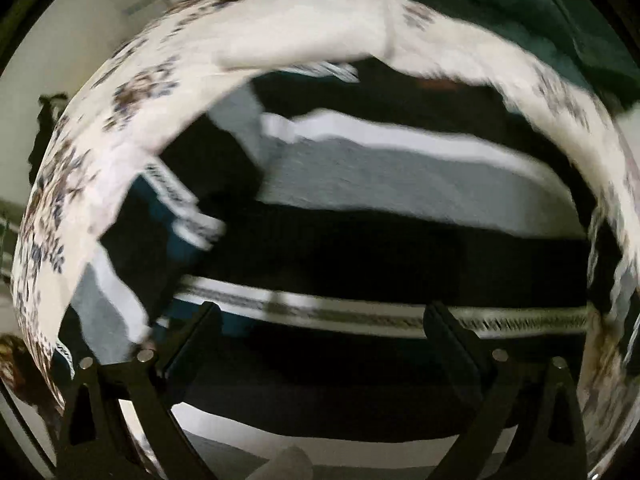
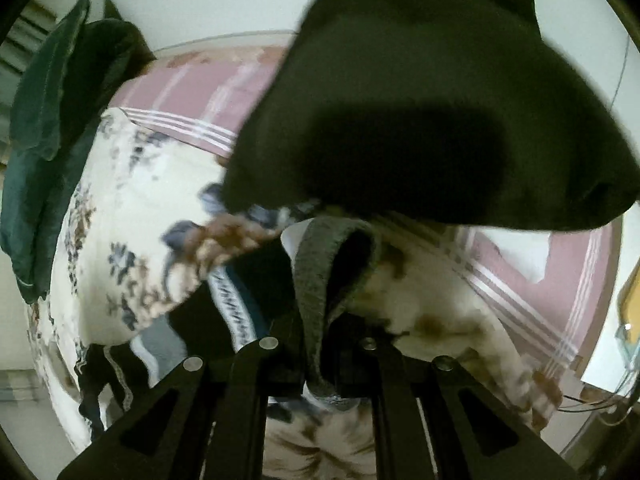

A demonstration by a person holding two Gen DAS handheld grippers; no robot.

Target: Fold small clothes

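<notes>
- Left gripper (image 1: 320, 328): fingers standing wide apart, gripping nothing, hovering over a black-and-grey striped garment (image 1: 380, 184) lying flat on the floral bedsheet (image 1: 304, 28).
- Right gripper (image 2: 318, 344): closing narrowly on the ribbed grey edge of a soft dark knit garment (image 2: 420, 120), which is draping limply above the bed.

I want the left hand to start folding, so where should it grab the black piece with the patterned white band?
Grip the patterned white band edge of the black garment, coming straight forward and down. The band runs sideways across the gap of the open left hand-held gripper, a flat, firm hem lying on the floral sheet. Motion blur hides exactly how the layers lie.
</notes>
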